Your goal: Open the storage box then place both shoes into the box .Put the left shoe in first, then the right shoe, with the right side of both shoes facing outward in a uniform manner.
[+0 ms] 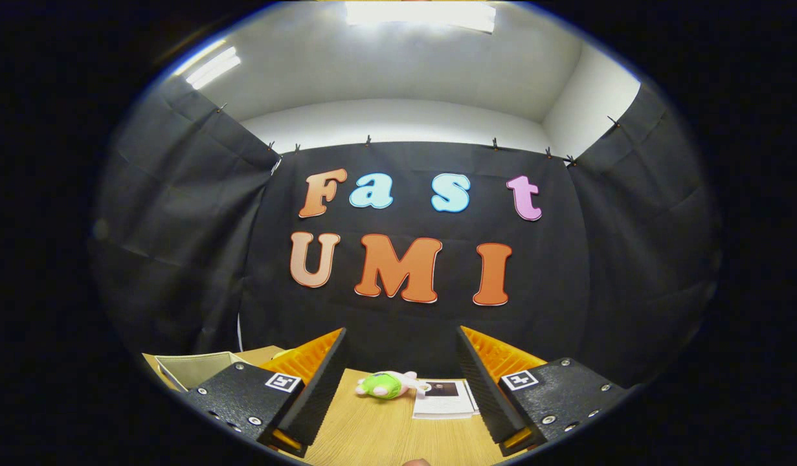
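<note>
My gripper point(401, 382) is spread wide with nothing between its fingers, held level and looking across the wooden table point(372, 433) toward the booth's black cloth wall point(404, 323). Between the fingers and a little beyond their tips lies a small green and white shoe point(386, 384) on its side on the tabletop; from here I cannot tell whether it is the left or the right one. Just beside it, toward my right finger, rests a white booklet point(445, 398) with a dark picture on its cover, flat on the table and close to the shoe without clearly touching it. Off past my left finger, near the table's far corner, I see the pale wall and rim of the storage box point(192, 367); whether it has a lid, and whether that lid is on, I cannot make out. I judge the shoe light and soft, padded like a child's slipper, so it should give under the pads rather than slip; I would pinch it across the middle of the upper, or at the heel, firmly enough to hold its facing as I carry it. The box looks like thin card or plastic, light enough to slide if I push it carelessly.
</note>
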